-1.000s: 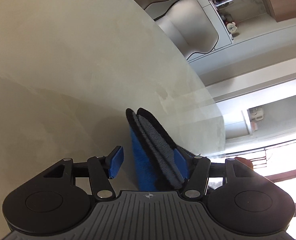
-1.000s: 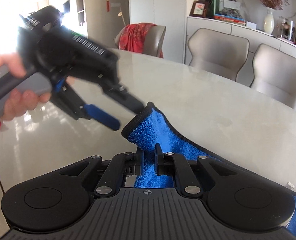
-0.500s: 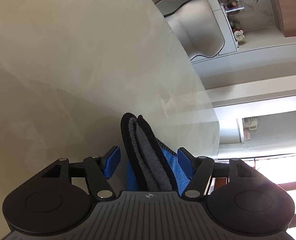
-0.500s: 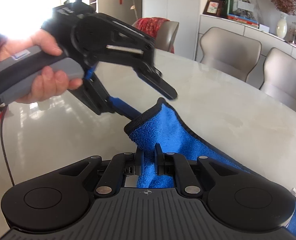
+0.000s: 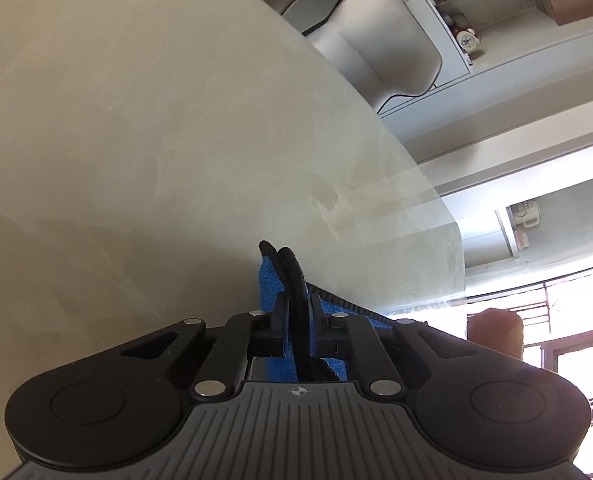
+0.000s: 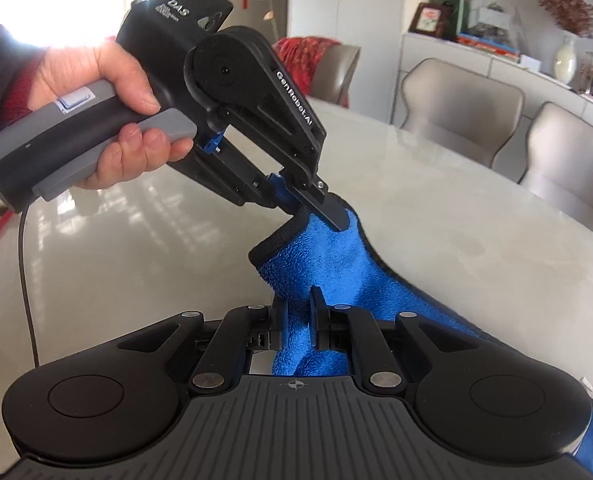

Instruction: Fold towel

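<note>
The blue towel [image 6: 328,256] with a black hem is held up above the pale table [image 6: 436,208]. My right gripper [image 6: 298,300] is shut on a bunched part of the towel near its lower edge. My left gripper [image 6: 324,212] shows in the right wrist view, held in a hand, shut on the towel's upper hemmed corner. In the left wrist view my left gripper [image 5: 296,308] is shut on the doubled black hem of the towel [image 5: 290,268], with blue pile beside it.
The round marble table [image 5: 156,140] fills most of the left wrist view. Beige chairs [image 6: 460,108] stand along its far side, with a white sideboard [image 6: 496,60] behind. A cable [image 6: 26,280] hangs from the left gripper's handle.
My left gripper has closed from open onto the towel's hemmed corner. The right gripper has stayed shut on the towel.
</note>
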Tool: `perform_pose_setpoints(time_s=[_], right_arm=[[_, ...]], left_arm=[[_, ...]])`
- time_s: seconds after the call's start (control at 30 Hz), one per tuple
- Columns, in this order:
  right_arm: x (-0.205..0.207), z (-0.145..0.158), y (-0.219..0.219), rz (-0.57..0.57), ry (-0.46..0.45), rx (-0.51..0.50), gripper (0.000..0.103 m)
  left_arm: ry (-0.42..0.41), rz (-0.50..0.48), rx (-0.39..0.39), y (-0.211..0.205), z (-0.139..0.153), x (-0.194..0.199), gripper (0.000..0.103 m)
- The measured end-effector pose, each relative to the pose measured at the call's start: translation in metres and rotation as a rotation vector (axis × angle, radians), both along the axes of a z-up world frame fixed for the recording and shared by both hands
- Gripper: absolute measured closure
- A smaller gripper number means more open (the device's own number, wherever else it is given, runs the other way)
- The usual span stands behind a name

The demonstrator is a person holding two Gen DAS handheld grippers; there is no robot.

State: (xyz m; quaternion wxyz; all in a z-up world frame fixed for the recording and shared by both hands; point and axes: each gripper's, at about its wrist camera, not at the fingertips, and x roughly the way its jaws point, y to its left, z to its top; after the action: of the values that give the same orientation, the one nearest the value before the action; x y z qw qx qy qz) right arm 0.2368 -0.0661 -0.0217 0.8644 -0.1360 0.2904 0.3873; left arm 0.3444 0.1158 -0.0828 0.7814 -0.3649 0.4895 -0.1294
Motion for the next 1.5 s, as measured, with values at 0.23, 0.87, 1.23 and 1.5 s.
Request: perform_pose_setpoints(time_s=[0.23,0.87,1.23,1.5], right_arm=[[-0.009,0.009,-0.017,-0.097,-0.062,0.051,0.085],[-0.026,0.03,-0.088,-0.371,-0.062,0.291,0.089],[-0.036,-0.013,-0.169,-0.636,0.078,0.437,0.089],[-0.033,-0.037,-0.202,-0.746,0.127,0.506,0.089]], left_arm=[[-0.042,-0.068,0.02,-0.032,0.025,0.008,0.096],[-0.085,-0.197,0.064,-0.11,0.055,0.029,0.096],[-0.049,-0.356,0.136,-0.221,0.018,0.046,0.096],[-0.065,-0.375,0.179,-0.253,0.006,0.038,0.096]])
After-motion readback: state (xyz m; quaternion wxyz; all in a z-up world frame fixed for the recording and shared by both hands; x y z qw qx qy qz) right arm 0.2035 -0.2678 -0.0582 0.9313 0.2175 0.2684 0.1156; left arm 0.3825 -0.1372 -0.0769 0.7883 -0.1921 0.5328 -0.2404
